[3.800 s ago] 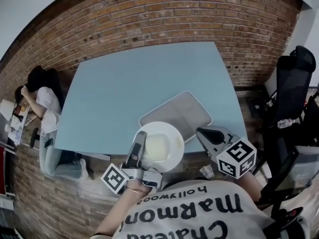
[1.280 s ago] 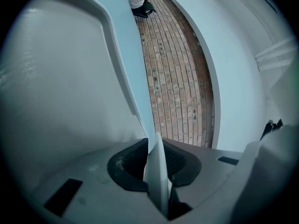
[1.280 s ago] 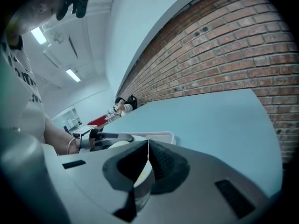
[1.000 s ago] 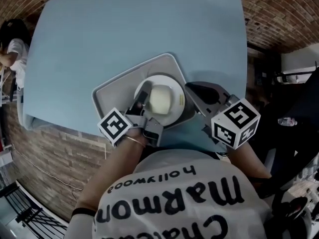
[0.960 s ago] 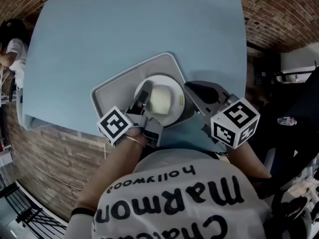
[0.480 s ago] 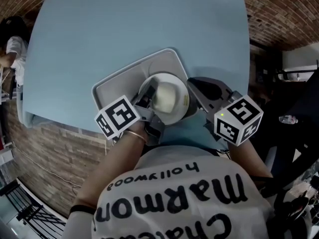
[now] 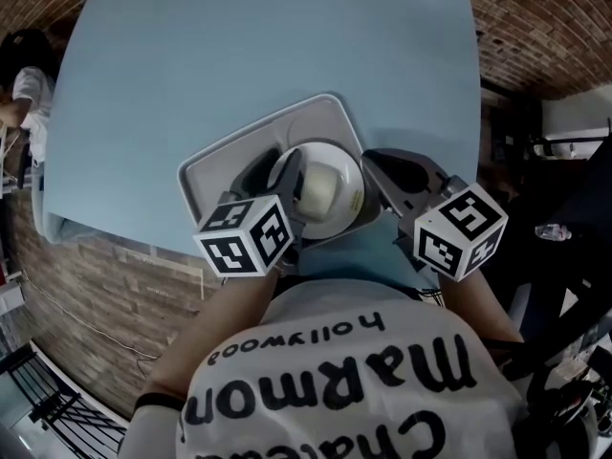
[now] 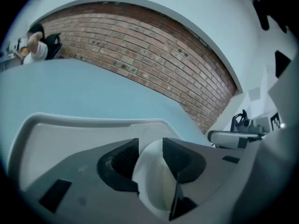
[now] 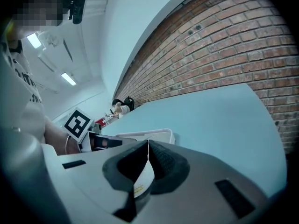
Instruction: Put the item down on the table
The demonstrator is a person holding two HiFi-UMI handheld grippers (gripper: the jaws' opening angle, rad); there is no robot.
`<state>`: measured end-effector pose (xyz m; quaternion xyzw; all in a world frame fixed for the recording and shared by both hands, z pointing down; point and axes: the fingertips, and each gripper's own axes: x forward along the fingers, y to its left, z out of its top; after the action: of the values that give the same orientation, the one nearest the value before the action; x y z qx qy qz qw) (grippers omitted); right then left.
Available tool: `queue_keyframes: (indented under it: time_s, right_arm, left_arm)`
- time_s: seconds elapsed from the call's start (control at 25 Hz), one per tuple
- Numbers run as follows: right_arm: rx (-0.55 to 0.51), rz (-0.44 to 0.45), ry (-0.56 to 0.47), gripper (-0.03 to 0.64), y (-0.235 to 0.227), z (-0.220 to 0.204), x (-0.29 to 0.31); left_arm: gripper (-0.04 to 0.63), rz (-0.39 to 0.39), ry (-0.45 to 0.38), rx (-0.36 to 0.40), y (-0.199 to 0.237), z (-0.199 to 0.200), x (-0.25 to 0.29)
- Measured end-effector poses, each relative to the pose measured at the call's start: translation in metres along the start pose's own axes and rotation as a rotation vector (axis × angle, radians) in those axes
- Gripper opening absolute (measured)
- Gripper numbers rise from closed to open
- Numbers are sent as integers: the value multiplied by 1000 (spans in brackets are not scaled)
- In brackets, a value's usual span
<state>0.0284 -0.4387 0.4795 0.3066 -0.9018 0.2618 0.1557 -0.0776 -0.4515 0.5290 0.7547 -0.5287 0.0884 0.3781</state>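
A white bowl (image 7: 325,189) with pale contents sits on a grey tray (image 7: 220,165) at the near edge of the blue table (image 7: 239,55). My left gripper (image 7: 275,175) is at the bowl's left side. Its jaws have just been opening, and in the left gripper view (image 8: 150,146) they stand apart with the bowl's rim (image 8: 156,181) loose between them. My right gripper (image 7: 366,161) is at the bowl's right side. In the right gripper view (image 9: 148,148) it is shut on the thin white rim (image 9: 142,181), which carries a small label.
A brick wall (image 8: 140,55) runs behind the table. A person (image 7: 19,94) sits at the table's far left corner. A black chair (image 7: 574,189) stands to the right. The tray's raised rim (image 8: 70,120) curves ahead of the left gripper.
The left gripper has rolled over, so its marker cube swung right, and its jaws have spread off the bowl's rim. The bowl stays on the tray. The right gripper has not moved.
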Motion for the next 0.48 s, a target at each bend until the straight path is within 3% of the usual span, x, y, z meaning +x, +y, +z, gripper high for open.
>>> queue_keyframes:
  time_s: [0.12, 0.48]
  right_arm:
    - [2, 1, 5, 11, 1, -1, 2]
    - [-8, 10, 12, 9, 7, -4, 2]
  left_arm:
    - [138, 12, 0, 66, 1, 1, 1]
    - [138, 39, -13, 96, 0, 1, 1]
